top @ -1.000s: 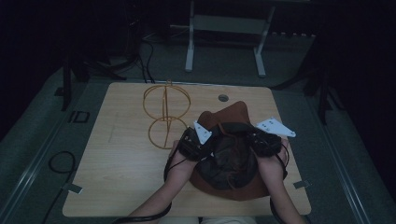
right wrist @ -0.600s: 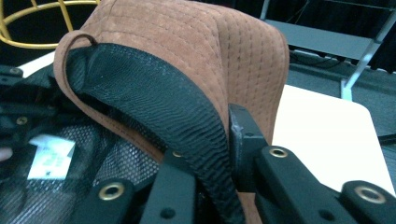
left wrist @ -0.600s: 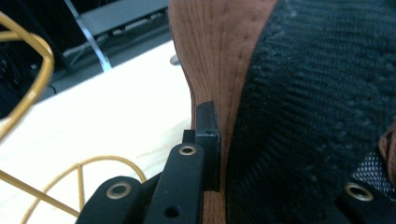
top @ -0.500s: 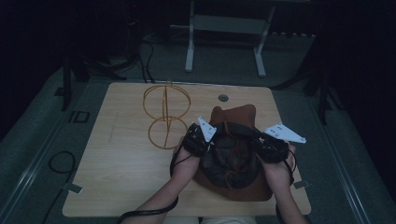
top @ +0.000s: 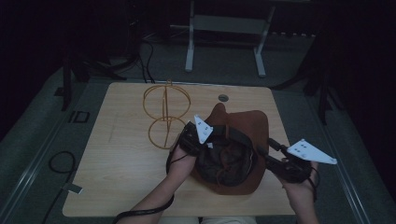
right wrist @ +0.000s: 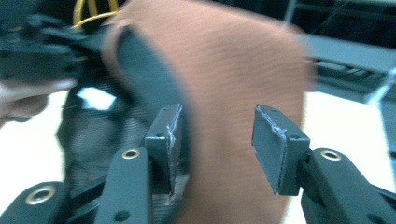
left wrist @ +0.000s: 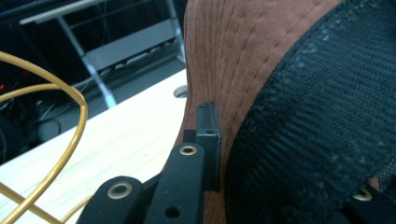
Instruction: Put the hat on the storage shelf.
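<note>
A brown brimmed hat (top: 245, 128) lies crown-down on the table, its black mesh lining (top: 226, 163) facing up. My left gripper (top: 212, 136) is shut on the hat's left edge; in the left gripper view one black jaw presses the brown fabric (left wrist: 219, 60) beside the black inner band (left wrist: 317, 130). My right gripper (top: 267, 145) is at the hat's right side. Its jaws have just been opening. In the right gripper view the gripper (right wrist: 217, 140) stands open with the brown brim (right wrist: 224, 84) between its pads.
A gold wire stand (top: 164, 114) of two rings stands left of the hat, close to my left gripper. The light wooden table (top: 121, 158) has a round hole (top: 223, 98) near its far edge. A metal frame (top: 224, 28) and cables stand on the dark floor beyond.
My right hand has drawn back to the right and its jaws have parted off the hat. The hat has sunk and shifted a little toward the near edge. The left hand has stayed put.
</note>
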The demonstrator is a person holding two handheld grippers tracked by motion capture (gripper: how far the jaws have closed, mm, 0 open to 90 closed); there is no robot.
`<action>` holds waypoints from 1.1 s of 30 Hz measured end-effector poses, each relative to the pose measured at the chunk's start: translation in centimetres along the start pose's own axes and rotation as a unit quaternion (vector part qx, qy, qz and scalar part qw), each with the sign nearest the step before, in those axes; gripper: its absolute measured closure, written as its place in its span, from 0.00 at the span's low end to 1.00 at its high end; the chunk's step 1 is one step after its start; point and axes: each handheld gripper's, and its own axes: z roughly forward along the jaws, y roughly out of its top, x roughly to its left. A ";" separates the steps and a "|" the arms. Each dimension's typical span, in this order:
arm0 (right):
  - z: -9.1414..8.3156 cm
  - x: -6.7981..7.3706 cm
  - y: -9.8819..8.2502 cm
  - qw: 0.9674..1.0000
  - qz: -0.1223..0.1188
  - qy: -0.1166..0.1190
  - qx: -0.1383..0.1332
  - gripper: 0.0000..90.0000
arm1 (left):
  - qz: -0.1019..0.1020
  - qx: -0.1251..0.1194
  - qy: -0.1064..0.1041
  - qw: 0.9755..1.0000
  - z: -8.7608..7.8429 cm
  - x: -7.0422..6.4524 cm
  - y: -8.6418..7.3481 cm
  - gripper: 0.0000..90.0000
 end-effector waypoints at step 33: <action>4.6 3.7 0.0 0.960 -0.043 0.275 0.040 0.45 | 0.143 -0.199 -0.235 0.941 -5.1 -2.1 0.5 0.97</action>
